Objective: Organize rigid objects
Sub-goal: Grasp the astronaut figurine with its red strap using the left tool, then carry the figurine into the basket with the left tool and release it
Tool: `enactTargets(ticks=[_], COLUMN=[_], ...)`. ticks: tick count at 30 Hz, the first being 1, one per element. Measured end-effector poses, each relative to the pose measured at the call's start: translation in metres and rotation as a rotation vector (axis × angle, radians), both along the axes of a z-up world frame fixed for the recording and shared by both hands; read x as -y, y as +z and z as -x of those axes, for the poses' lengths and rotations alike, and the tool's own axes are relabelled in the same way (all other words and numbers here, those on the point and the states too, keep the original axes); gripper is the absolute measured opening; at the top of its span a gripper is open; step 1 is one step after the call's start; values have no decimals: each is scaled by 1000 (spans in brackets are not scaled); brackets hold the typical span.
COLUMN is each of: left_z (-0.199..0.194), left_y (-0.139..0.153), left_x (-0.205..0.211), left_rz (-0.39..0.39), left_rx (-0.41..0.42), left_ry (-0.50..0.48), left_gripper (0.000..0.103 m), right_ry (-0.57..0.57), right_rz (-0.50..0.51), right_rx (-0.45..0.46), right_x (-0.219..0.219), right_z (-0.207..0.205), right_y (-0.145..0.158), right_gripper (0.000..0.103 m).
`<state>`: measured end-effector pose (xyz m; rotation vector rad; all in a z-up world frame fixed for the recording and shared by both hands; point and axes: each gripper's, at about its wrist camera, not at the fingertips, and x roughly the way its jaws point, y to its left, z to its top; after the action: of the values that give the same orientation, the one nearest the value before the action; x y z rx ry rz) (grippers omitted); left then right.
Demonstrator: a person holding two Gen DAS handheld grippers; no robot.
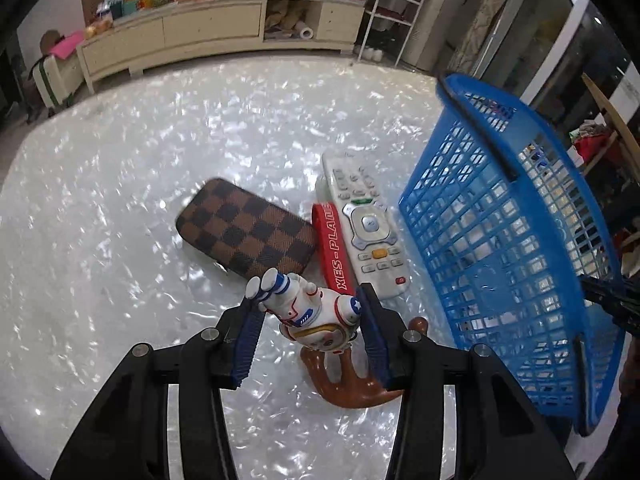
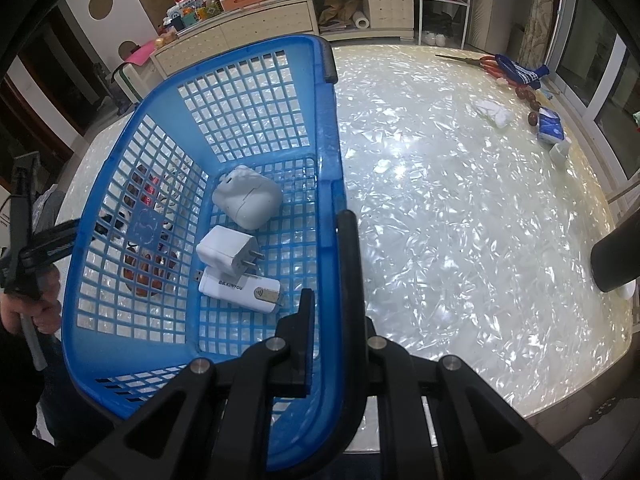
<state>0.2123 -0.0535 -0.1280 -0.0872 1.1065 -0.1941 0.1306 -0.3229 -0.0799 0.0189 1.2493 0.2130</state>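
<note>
My left gripper [image 1: 310,312] is shut on a white astronaut figure [image 1: 310,310], held above a brown hand-shaped stand [image 1: 352,380] on the pearly table. Beside it lie a brown checkered case [image 1: 246,228], a red wristband [image 1: 332,246] and a white remote [image 1: 366,228]. The blue basket [image 1: 500,240] stands tilted at the right. My right gripper [image 2: 332,300] is shut on the blue basket's rim [image 2: 332,208]. Inside lie a white earbud case [image 2: 246,196], a white charger plug [image 2: 228,250] and a white USB dongle [image 2: 240,288].
On the far right of the table are scissors [image 2: 476,60], a blue cloth [image 2: 520,70], brown beads [image 2: 528,96], a white tissue [image 2: 494,112] and a blue packet [image 2: 550,128]. A cream sideboard [image 1: 192,36] stands behind the table. A dark cylinder [image 2: 616,256] is at the right edge.
</note>
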Motion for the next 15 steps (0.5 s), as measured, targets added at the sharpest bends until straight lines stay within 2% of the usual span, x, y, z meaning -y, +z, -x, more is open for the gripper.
enactTargets(ticks=[15], left_z=[11], left_y=[63], left_x=[-4], left_rz=[-2], left_rx=[97], left_ry=[-34], left_gripper=[50], right_ry=[0], right_rz=[5], right_rx=[-5], right_x=[-1], right_z=[-1], right_y=[-1], right_gripper=[10])
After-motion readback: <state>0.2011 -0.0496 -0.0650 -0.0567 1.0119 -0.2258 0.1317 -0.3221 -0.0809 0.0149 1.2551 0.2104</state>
